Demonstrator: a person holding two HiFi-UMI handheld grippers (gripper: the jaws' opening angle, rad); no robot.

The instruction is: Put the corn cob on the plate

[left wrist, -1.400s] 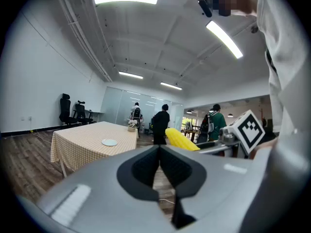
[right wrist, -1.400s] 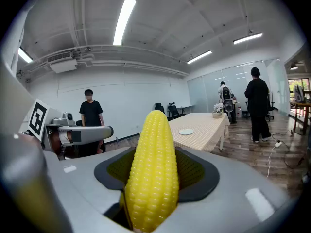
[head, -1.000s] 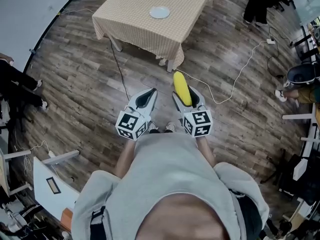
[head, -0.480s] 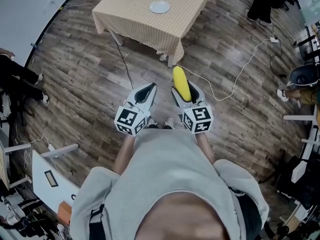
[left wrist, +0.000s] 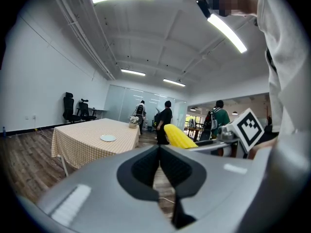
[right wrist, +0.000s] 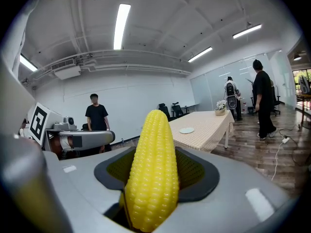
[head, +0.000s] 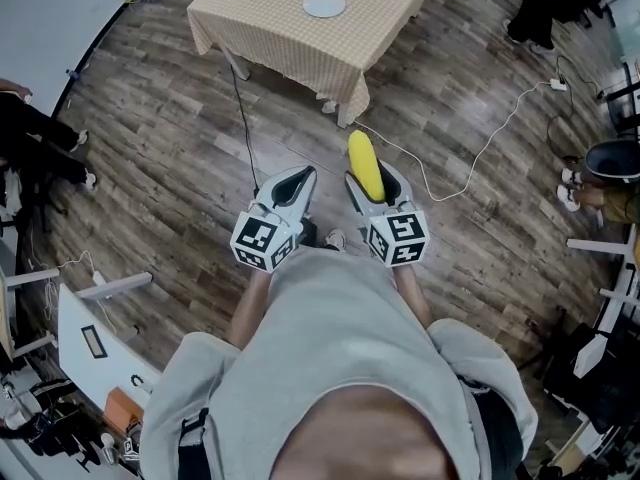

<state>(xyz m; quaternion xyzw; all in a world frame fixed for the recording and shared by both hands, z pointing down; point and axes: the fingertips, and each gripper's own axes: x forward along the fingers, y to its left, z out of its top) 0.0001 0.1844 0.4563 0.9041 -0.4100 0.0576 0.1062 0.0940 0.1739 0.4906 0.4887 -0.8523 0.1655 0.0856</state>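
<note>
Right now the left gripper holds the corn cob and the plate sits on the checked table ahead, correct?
No: the right gripper holds the corn cob, as the right gripper view shows; the left gripper is shut on nothing. The plate does sit on the checked table ahead.

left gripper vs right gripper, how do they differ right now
The right gripper is clamped on a yellow corn cob, while the left gripper holds nothing. The right gripper's jaws stand wide apart around the cob, but the left gripper's jaws are pressed together. Shared: both are grey, held side by side in front of the person, and point toward the cloth-covered table.
</note>
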